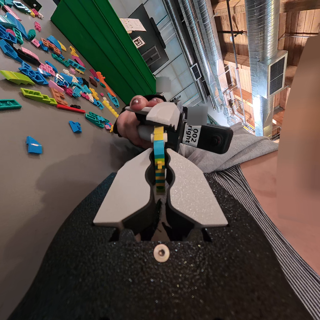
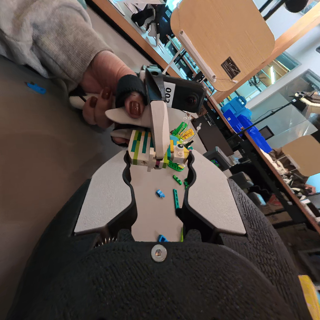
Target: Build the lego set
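**Striped build pinched in mid-air, at risk of splitting**

Pinching the striped lego build between the left gripper, centre frame, above the table. Spreading the right gripper around its far end. Risking popped bricks through twisting or squeezing unevenly.

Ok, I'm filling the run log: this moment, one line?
left tool: shut on lego model; right tool: tips flank model, grip unclear; loose bricks: table
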Available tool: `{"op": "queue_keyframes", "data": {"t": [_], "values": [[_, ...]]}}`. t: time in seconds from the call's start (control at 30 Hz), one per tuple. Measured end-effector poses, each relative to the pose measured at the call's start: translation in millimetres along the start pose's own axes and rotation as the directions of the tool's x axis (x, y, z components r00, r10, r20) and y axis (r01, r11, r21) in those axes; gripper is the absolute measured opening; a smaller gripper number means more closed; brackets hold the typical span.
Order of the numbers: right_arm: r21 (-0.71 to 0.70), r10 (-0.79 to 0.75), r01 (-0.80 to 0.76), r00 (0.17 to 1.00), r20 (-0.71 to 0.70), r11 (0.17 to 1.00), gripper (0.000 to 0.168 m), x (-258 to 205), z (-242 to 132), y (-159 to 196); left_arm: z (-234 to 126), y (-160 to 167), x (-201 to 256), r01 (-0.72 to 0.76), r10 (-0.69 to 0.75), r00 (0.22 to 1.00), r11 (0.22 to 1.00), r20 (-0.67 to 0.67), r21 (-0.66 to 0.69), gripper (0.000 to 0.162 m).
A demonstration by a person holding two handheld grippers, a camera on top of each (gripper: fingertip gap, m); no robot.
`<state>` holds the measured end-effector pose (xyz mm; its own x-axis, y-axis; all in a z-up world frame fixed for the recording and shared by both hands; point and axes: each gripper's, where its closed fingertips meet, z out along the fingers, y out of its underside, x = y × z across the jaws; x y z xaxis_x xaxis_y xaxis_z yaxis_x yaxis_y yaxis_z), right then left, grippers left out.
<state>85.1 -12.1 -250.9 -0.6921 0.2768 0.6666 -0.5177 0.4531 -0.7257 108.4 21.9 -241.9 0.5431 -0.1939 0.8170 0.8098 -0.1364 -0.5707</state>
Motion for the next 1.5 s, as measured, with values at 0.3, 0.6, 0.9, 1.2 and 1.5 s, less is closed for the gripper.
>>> {"op": "queue_keyframes", "data": {"t": [0.3, 0.6, 0.9, 1.2, 1.5], "values": [[0.141, 0.373, -0.394, 0.915, 0.153, 0.908, 0.078, 9.2, -17.2, -12.7, -10.5, -15.1, 7.8, -0.466, 0.459, 0.876, 0.885, 0.149, 0.009, 0.008], [0.230, 0.572, -0.631, 0.772, 0.277, 0.741, 0.028, 30.4, -28.4, -43.1, -6.2, -9.8, 14.2, -0.781, 0.783, 0.578, 0.612, 0.229, -0.125, 0.009], [0.196, 0.567, -0.646, 0.751, 0.338, 0.738, 0.011, 22.0, -24.9, -47.7, -2.9, -3.5, 11.6, -0.800, 0.815, 0.538, 0.574, 0.214, -0.175, 0.008], [0.208, 0.442, -0.555, 0.797, 0.412, 0.806, 0.007, 10.9, -33.4, -54.4, 1.7, 8.2, 19.5, -0.809, 0.829, 0.545, 0.559, 0.122, -0.182, 0.008], [0.236, 0.450, -0.555, 0.808, 0.381, 0.798, 0.007, 16.4, -34.6, -56.5, 2.9, 3.3, 22.5, -0.820, 0.832, 0.535, 0.553, 0.145, -0.148, 0.008]]}}
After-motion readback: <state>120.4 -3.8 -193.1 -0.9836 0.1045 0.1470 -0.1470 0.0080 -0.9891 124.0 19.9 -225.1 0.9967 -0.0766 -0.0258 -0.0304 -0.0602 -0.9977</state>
